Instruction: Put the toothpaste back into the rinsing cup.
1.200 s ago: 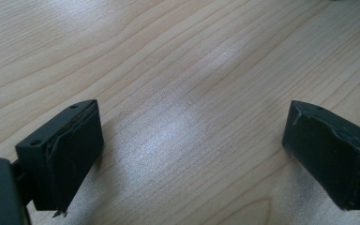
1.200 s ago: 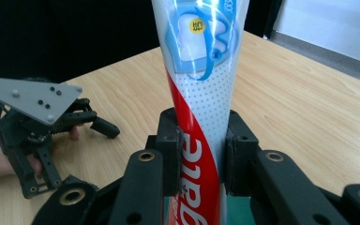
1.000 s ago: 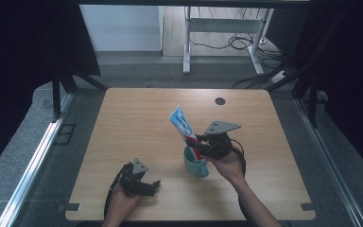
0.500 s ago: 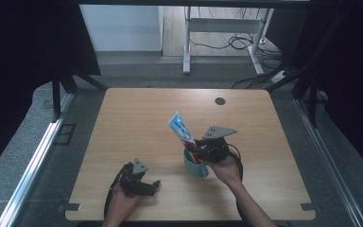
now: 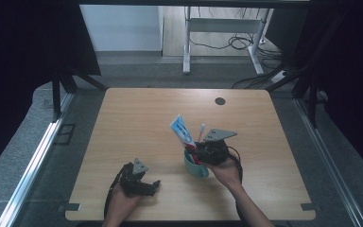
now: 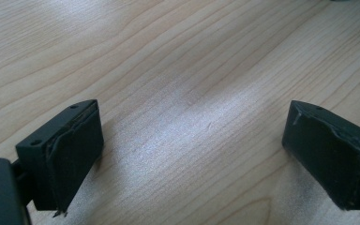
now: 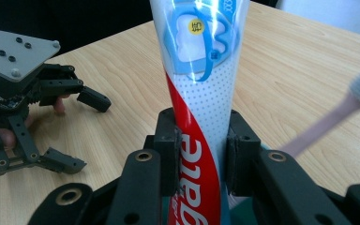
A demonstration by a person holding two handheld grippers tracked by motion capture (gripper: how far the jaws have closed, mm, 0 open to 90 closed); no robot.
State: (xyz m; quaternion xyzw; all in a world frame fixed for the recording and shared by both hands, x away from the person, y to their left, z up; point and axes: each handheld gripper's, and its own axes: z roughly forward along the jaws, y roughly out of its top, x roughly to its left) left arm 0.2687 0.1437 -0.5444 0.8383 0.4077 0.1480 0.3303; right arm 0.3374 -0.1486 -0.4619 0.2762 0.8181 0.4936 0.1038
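A white, blue and red toothpaste tube (image 5: 181,129) stands upright, its lower end inside a teal cup (image 5: 196,169) near the table's front middle. My right gripper (image 5: 194,153) is shut on the tube just above the cup; in the right gripper view the pads (image 7: 169,154) press the tube (image 7: 201,93) from both sides. A pink toothbrush (image 5: 201,128) with a white head leans in the same cup, blurred at the right of the right gripper view (image 7: 337,117). My left gripper (image 5: 151,186) rests at the front left, open, with bare wood between its jaws (image 6: 192,154).
The wooden table (image 5: 137,118) has a small black round grommet (image 5: 220,101) near its far edge. The left gripper (image 7: 82,131) and its grey plate lie a short way off to the left in the right gripper view. Floor, cables and desk legs lie beyond the table.
My right gripper has come down with the toothpaste tube, so the tube sits lower and deeper in the cup. The left gripper has stayed put.
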